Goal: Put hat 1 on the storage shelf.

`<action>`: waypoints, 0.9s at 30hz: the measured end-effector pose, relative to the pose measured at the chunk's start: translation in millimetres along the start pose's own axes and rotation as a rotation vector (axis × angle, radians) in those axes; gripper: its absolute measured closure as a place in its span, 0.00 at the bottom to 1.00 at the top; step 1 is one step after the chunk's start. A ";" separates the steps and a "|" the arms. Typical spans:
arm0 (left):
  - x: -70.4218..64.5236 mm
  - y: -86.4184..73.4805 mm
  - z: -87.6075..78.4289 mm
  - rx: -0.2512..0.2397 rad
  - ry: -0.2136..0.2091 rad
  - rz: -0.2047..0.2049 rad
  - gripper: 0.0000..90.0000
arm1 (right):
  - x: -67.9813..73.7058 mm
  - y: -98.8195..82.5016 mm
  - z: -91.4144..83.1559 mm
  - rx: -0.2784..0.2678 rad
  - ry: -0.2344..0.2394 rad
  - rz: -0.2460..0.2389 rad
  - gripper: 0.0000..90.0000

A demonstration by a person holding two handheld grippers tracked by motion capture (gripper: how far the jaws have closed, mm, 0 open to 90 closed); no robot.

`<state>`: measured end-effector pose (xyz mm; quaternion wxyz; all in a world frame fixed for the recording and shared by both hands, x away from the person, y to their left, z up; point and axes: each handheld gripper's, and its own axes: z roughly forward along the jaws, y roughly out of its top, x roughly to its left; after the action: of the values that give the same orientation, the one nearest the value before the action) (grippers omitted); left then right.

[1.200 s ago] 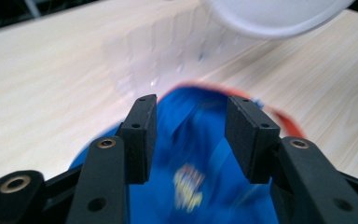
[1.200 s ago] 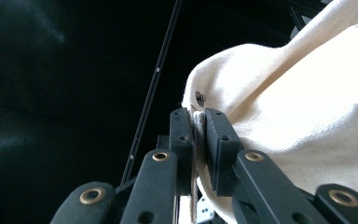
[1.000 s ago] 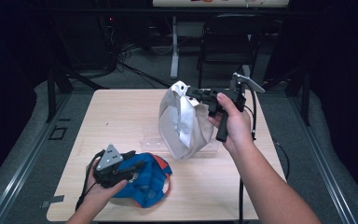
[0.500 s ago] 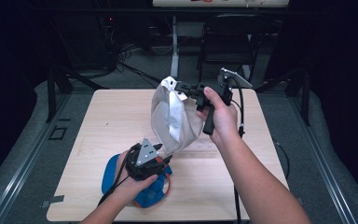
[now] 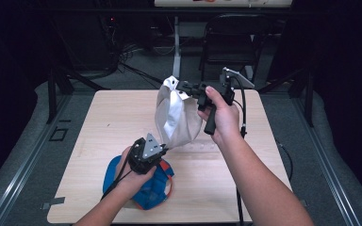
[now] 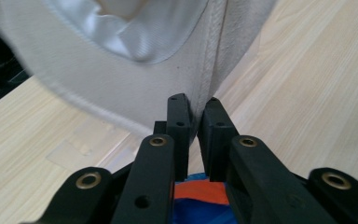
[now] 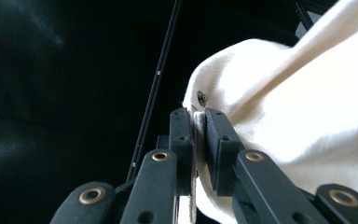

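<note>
Left gripper (image 5: 162, 149) moved off blue-orange cloth (image 5: 143, 193), jaws just closing, now pinching cream bag (image 5: 176, 117) lower edge. Right gripper (image 5: 183, 87) clamps bag's top corner above. We fear thin pinch slipping, bag sagging.

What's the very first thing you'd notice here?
A big cream-white cloth bag held up over the middle of the wooden table. The right gripper pinches its top edge and the left gripper has just closed its jaws on its bottom edge. A blue and orange cloth thing lies at the near edge.
</note>
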<state>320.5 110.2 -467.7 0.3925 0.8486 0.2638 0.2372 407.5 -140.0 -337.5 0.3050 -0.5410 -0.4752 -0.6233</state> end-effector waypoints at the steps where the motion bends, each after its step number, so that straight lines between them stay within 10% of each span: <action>1: 5.1 -0.3 -1.9 -0.003 -0.009 -0.003 0.94 | 0.6 0.3 1.0 -0.003 -0.003 -0.007 0.91; 10: 44.0 -8.9 -10.2 -0.038 -0.063 -0.082 0.95 | 4.6 3.1 12.7 -0.005 -0.013 -0.011 0.91; 27: 48.8 -29.6 11.4 -0.072 -0.150 -0.128 0.94 | -11.9 3.5 20.3 0.001 -0.065 -0.008 0.91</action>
<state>356.3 151.3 -488.3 0.4557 0.8309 0.2784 0.1566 421.2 -124.1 -348.8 0.2872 -0.5590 -0.4871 -0.6064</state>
